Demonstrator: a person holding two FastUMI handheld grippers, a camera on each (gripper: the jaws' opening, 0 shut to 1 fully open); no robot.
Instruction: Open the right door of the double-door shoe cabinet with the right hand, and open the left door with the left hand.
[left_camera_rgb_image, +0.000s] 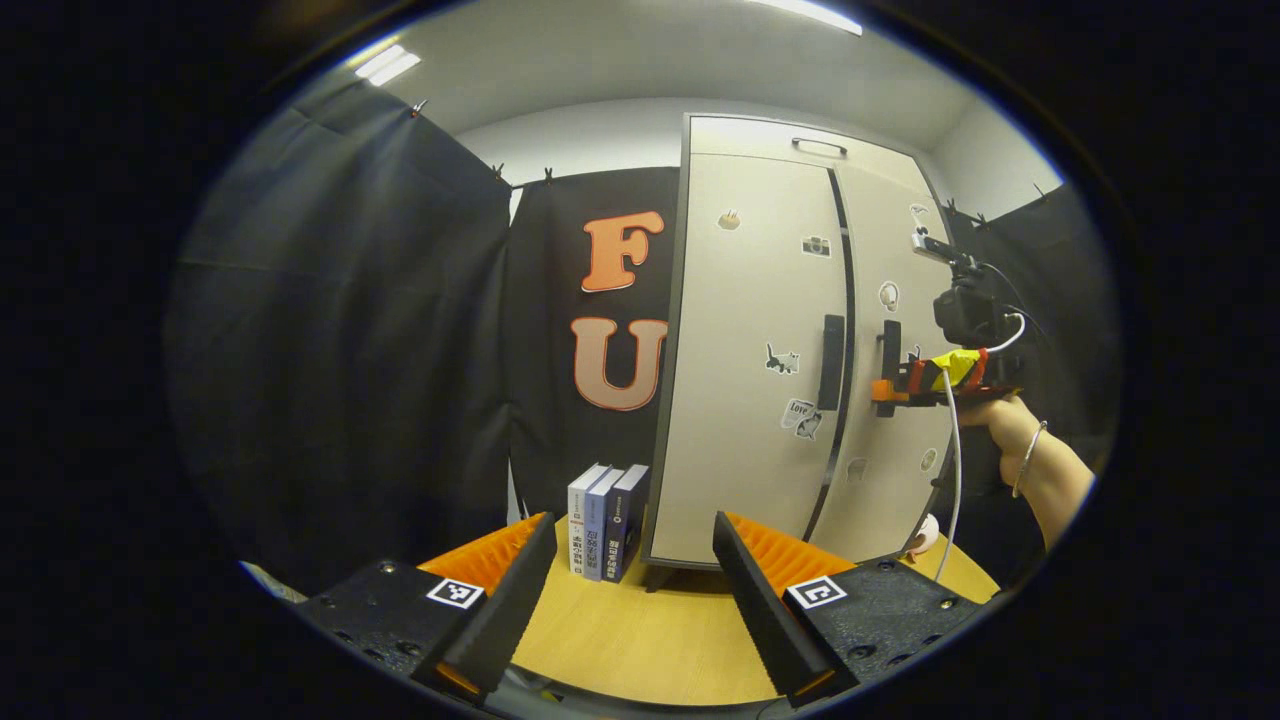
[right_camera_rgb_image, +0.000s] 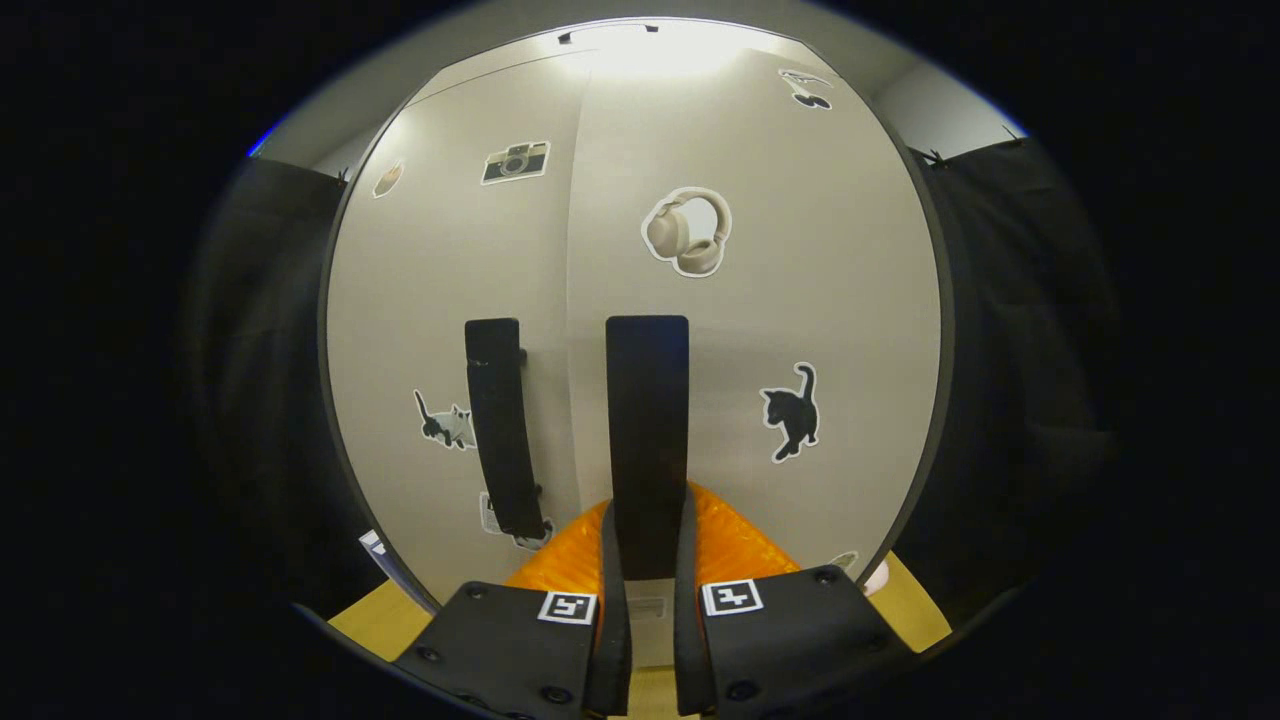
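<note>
1. On the wooden worktop in the left gripper view stands the shoe cabinet, upright and pale, with both doors looking closed against each other along a dark seam.
2. The left door carries a dark vertical handle near the seam, with a few stickers around it (a camera, a cat and some others too small to tell).
3. The left gripper sits low in this view with its fingers spread wide apart, holding nothing, well short of the cabinet.
4. Three books stand upright on the worktop just beside the cabinet's left edge.
5. Farther off in the same view, a hand holds the right gripper up against the right door, at its handle.
6. In the right gripper view, the right gripper is closed around the right door's handle: the dark vertical bar runs down between the two fingers, which press in on it from either side.
7. The right door here shows a headphone sticker above the handle and a black cat sticker to its right.
8. The left door's handle hangs just beside, across the seam, untouched.
</note>
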